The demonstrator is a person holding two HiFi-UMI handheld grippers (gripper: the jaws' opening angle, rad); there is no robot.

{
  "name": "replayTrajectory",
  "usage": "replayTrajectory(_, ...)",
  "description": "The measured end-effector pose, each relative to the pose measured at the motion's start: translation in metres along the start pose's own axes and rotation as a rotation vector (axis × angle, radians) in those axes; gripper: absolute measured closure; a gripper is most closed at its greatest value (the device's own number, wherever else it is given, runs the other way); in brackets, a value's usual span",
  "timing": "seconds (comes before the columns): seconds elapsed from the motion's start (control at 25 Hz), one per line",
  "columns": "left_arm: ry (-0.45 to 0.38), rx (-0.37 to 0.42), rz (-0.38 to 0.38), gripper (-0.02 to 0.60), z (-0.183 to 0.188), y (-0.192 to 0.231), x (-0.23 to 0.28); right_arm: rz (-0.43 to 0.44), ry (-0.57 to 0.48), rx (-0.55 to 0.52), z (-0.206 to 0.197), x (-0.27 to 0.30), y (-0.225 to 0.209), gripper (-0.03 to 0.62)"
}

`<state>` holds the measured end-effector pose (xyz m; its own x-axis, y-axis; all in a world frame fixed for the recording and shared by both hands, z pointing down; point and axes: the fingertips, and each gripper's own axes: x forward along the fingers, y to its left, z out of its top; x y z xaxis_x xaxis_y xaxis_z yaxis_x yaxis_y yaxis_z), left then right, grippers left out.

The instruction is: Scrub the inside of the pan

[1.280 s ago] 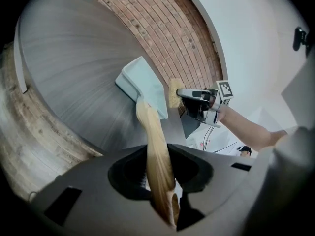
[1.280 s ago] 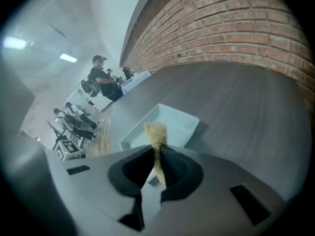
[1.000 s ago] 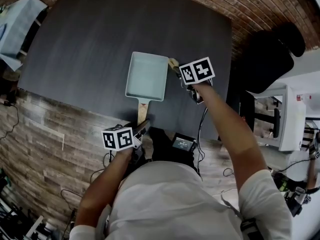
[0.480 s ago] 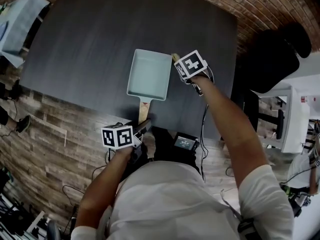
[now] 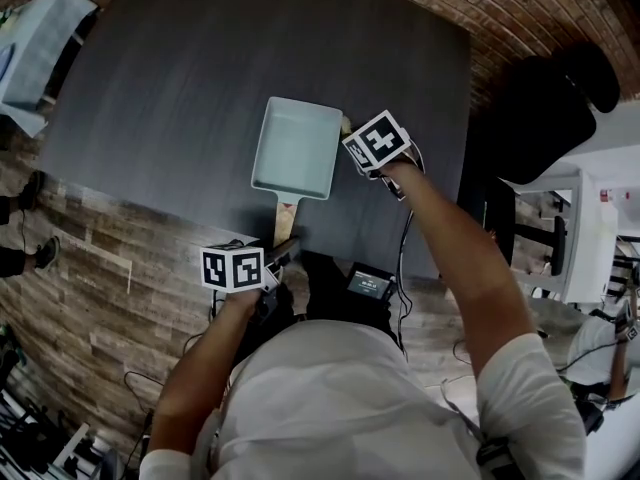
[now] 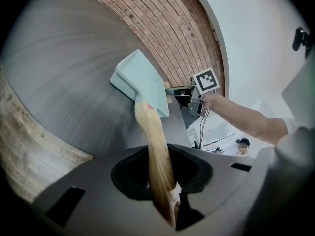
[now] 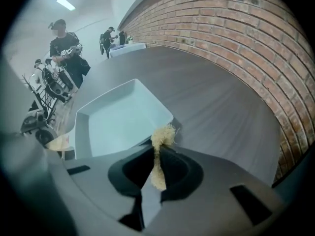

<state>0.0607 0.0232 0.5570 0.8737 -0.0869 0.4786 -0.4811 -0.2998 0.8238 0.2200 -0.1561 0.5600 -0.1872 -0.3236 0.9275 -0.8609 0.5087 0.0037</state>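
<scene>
The pan (image 5: 295,148) (pale blue-green, rectangular, shallow, its smooth floor fully in sight) lies flat on the dark table (image 5: 180,58), long axis running away from the person, wooden handle (image 5: 285,220) pointing back. The left gripper (image 5: 283,251) clamps that handle; the right gripper (image 5: 350,140) pinches a tan scrubber (image 7: 162,135) just beside the pan's right rim.

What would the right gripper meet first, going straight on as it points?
Probably the rim of the pan: the scrubber in the right gripper sits right at that edge; depth is unclear.
</scene>
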Motion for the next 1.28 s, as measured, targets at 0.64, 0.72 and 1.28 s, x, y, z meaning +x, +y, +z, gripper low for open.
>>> replayTrajectory(0.64,0.025,0.002,-0.017,0.491,-0.005,-0.004,0.003,0.098,0.002,-0.051,-0.028,-0.009,0.054,0.553)
replayTrajectory(0.72,0.027,0.002,-0.019,0.492,-0.006,-0.004,0.004,0.109,0.005,-0.057,-0.032,-0.011,0.060,0.553)
replayTrajectory(1.28,0.008,-0.030,-0.028,0.494,-0.009,-0.009,0.011,0.169,0.026,-0.111,-0.064,-0.021,0.103,0.553)
